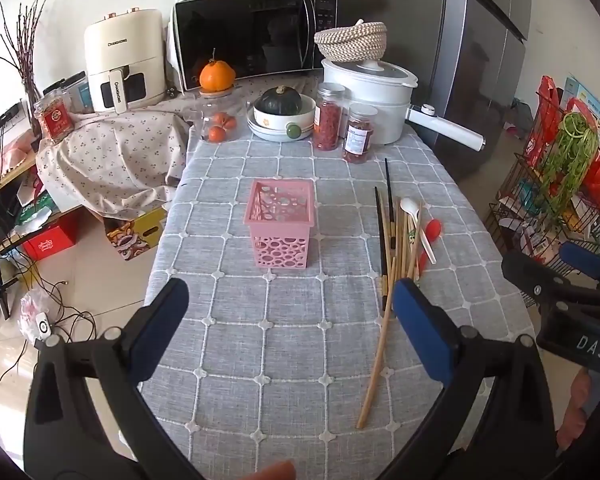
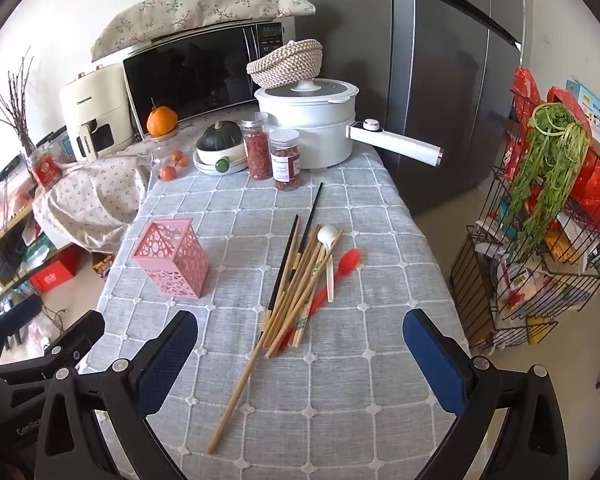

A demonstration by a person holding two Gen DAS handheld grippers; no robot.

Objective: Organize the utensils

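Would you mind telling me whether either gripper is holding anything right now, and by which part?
Nothing is held: the left gripper and right gripper are both open above the tablecloth.

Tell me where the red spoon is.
The red spoon lies on the gray tablecloth, at the right edge of the chopstick pile, beside the white spoon.

Both wrist views forward, sharing table (image 1: pixel 284 332)

A home kitchen: a microwave (image 1: pixel 248 40) under a floral cloth, a cream air fryer (image 1: pixel 122 60), a steel fridge (image 2: pixel 440 80) and a white electric pot (image 2: pixel 312 128) ring a counter (image 2: pixel 340 360) in a grey checked cloth, with 2 jars of dried red goods (image 1: pixel 342 126), a squash (image 1: pixel 281 101) and oranges (image 1: pixel 217 75), and a wire rack of greens (image 2: pixel 548 184).
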